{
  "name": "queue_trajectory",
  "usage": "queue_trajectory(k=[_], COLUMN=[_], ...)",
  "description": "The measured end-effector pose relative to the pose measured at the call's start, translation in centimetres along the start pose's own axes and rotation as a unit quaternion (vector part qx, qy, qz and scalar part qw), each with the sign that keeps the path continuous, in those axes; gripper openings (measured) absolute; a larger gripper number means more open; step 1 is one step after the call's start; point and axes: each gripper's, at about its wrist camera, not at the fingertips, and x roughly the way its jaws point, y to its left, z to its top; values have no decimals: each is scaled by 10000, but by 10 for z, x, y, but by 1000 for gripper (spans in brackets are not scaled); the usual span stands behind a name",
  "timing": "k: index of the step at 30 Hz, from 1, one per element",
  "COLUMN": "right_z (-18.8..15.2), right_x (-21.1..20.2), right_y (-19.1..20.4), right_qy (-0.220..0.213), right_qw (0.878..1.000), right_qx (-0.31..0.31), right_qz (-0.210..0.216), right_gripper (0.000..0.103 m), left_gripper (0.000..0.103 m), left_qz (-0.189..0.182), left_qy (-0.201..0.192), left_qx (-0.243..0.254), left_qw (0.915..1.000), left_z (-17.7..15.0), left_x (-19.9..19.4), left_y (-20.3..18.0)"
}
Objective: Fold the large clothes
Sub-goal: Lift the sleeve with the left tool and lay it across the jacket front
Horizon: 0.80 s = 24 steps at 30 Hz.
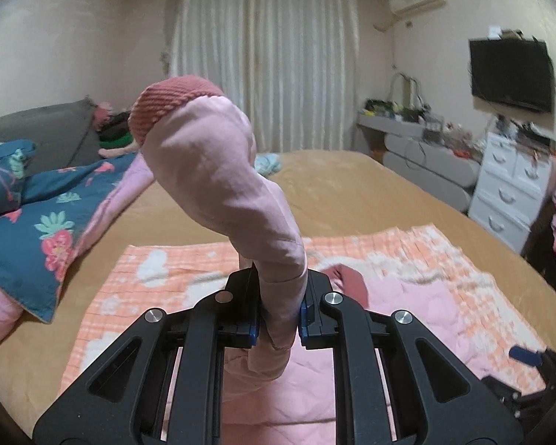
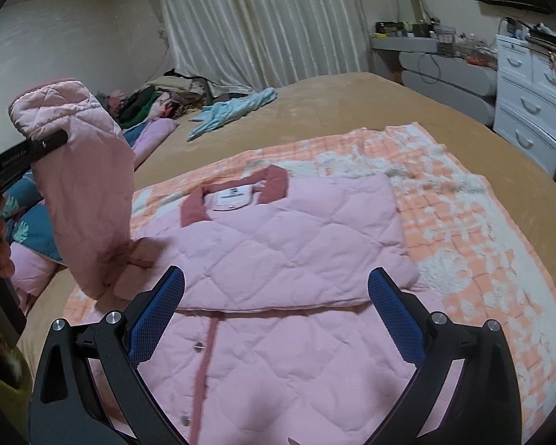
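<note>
So the pale pink quilted jacket with the darker pink collar and placket (image 2: 278, 244) is lying flat on the orange-and-white checked blanket (image 2: 463, 222), which is spread over the tan bed (image 2: 352, 111). Collar end points away toward the curtains, hem end is nearest the cameras, so its long axis runs pretty much straight out from the person. There's already a crosswise fold edge showing across the body, just past the right tool's tips.

The one part not lying down is the jacket's left-side sleeve with the ribbed dark-pink cuff (image 1: 218, 170). The left tool (image 1: 278, 311) is clamped tight on it partway along, and the cuff end sticks up above the pinch point. In the right wrist view that sleeve stands up at the left edge of the jacket, with its base meeting the body at the shoulder.

The right tool (image 2: 276, 319) is spread wide with nothing between its blue pads, hovering over the front of the jacket around the snap placket, not touching as far as the view shows.

The thing the next move probably hinges on: the jacket body lies to the right of the raised sleeve, so the left hand is the nearer one, and the sleeve would need to swing across the torso, crosswise to the long axis.
</note>
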Motion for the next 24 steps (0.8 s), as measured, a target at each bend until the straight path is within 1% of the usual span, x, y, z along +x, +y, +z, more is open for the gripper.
queue_trajectory(k=[4, 6, 12, 18, 21, 24], right_z=[-4, -5, -10, -16, -18, -20], right_x=[-1, -2, -3, -4, -4, -5], right_y=[-19, -27, -49, -68, -77, -87], right_qy=[10, -31, -29, -31, -31, -23], right_qw=[9998, 9996, 9989, 9979, 9970, 9960], right_qx=[186, 229, 411, 574, 685, 800], right_qz=[-96, -187, -221, -309, -360, -394], right_gripper=[99, 99, 99, 99, 99, 99], left_gripper=[8, 8, 9, 12, 17, 18], left_qz=[-99, -156, -272, -404, -467, -481], left_qy=[200, 313, 623, 962, 1117, 1270], left_qx=[395, 523, 810, 1101, 1282, 1494], left_qw=[9990, 9980, 9944, 9884, 9843, 9794], left_z=[-18, -26, -51, -80, -94, -105], left_x=[16, 23, 40, 56, 63, 69], left_y=[-28, -40, -75, -103, -115, -129])
